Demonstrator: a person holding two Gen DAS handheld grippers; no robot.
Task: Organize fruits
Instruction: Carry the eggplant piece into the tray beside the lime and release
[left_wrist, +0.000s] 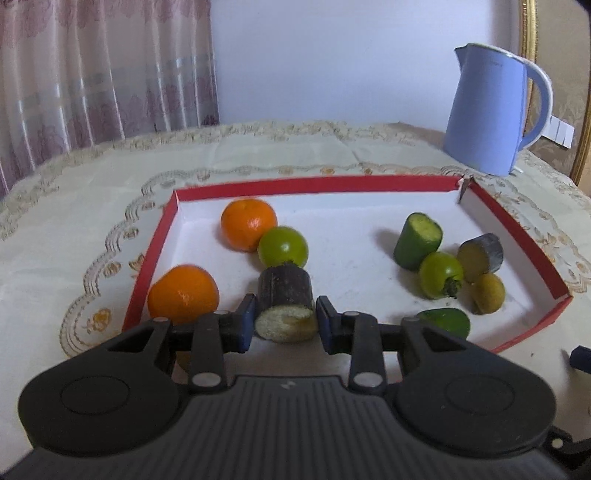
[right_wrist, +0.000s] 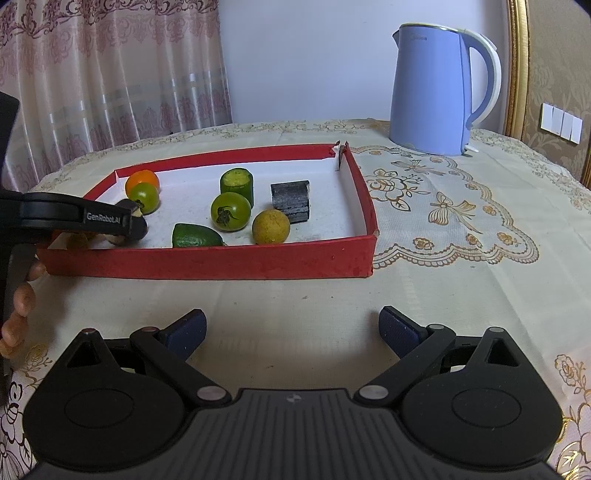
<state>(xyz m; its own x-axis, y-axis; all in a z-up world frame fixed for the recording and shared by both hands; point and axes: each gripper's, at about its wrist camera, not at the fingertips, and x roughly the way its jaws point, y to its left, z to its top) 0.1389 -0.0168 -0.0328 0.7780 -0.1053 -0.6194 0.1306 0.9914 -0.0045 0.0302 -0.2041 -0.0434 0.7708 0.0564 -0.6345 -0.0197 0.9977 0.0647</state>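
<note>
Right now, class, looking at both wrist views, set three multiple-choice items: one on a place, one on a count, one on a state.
1. Where does the pale blue electric kettle stand?
A inside the tray
B on the tablecloth beyond the red-walled cardboard tray
C on the floor

2. How many oranges show in the left wrist view?
A one
B two
C four

3. The right gripper is:
A open, empty
B shut on fruit
C out of view

Answers: B, kettle behind the tray's far corner; B, one orange inside, one outside; A, fingers apart over cloth.
</note>
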